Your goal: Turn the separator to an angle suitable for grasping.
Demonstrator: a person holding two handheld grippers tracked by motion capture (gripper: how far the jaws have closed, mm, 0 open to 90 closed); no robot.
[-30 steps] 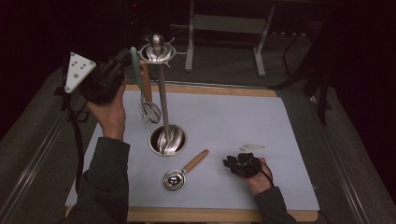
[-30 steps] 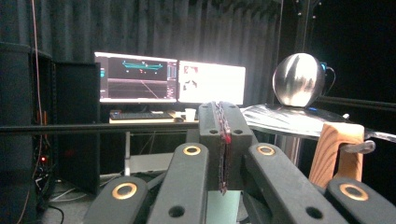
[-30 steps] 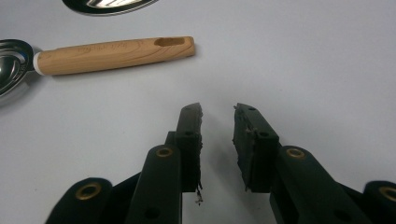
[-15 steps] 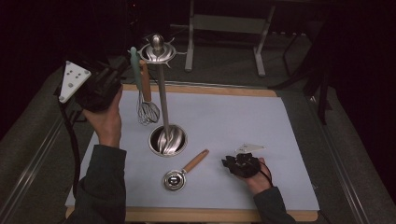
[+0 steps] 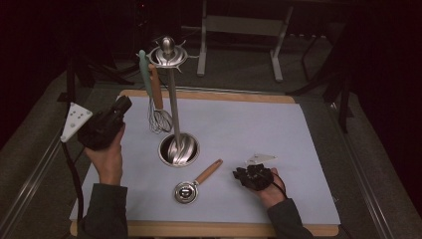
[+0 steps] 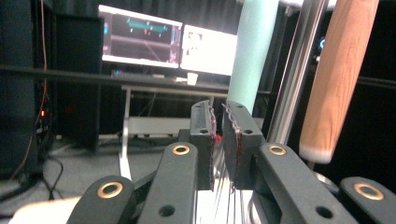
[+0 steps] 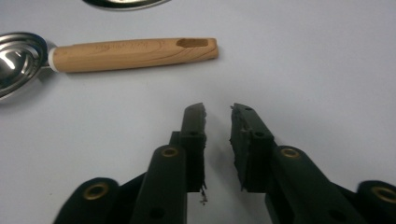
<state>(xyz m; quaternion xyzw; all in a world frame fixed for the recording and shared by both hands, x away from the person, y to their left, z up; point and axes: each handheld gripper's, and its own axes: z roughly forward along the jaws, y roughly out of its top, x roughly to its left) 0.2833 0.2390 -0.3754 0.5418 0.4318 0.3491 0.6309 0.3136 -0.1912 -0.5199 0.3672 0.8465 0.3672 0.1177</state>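
A metal utensil stand (image 5: pixel 172 99) rises from its round base (image 5: pixel 178 149) on the white mat. A teal handle (image 5: pixel 144 69) and a wooden-handled whisk (image 5: pixel 156 89) hang from its top ring. My left gripper (image 5: pixel 124 103) hovers left of the whisk, apart from it. Its jaws have just been opening to a narrow gap with nothing in it (image 6: pixel 218 109), facing the teal handle (image 6: pixel 252 51) and whisk handle (image 6: pixel 341 70). My right gripper (image 5: pixel 238 174) rests low on the mat, open and empty (image 7: pixel 217 109); its jaws have just been closing. A wooden-handled metal scoop (image 5: pixel 196 183) lies ahead of it (image 7: pixel 135 55).
The white mat (image 5: pixel 259 114) covers a wooden board whose edge (image 5: pixel 209 94) runs along the back. Behind the table stands a metal frame (image 5: pixel 239 30). Two lit monitors (image 6: pixel 140 39) sit on a desk in the background.
My left hand has brought its gripper down from beside the hanging handles to the level of the whisk wires. The right gripper has stayed in place.
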